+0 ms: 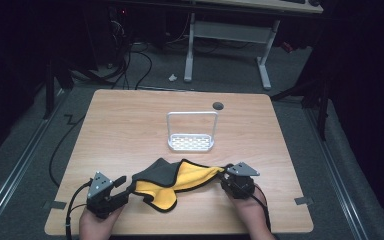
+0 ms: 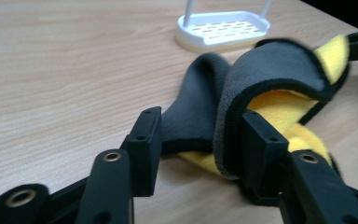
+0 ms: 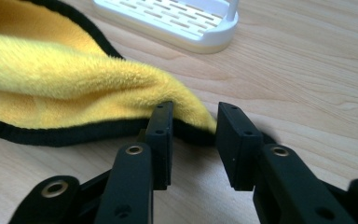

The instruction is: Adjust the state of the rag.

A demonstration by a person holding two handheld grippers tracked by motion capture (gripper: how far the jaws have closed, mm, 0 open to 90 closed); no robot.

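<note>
One cloth (image 1: 175, 182), yellow on one face and dark grey on the other with a black hem, lies crumpled in the lower centre of the high view, on the wooden table (image 1: 125, 130). One white rack (image 1: 191, 132) with a slotted base and a tall wire hoop stands above the cloth in the frame, near the table's centre, apart from the cloth.

Two grippers are present. The left gripper (image 1: 121, 184) sits at lower left, just beside the cloth's left edge. In the left gripper view its jaws are spread, with a fold of the cloth (image 2: 242, 93) between them; the pads do not clamp it. The right gripper (image 1: 225, 176) sits at lower right, at the cloth's right tip. In the right gripper view its jaws stand parted, the yellow corner (image 3: 186, 109) lying in the gap, unclamped.

One dark round cap (image 1: 218, 105) sits in the upper right of the tabletop.
</note>
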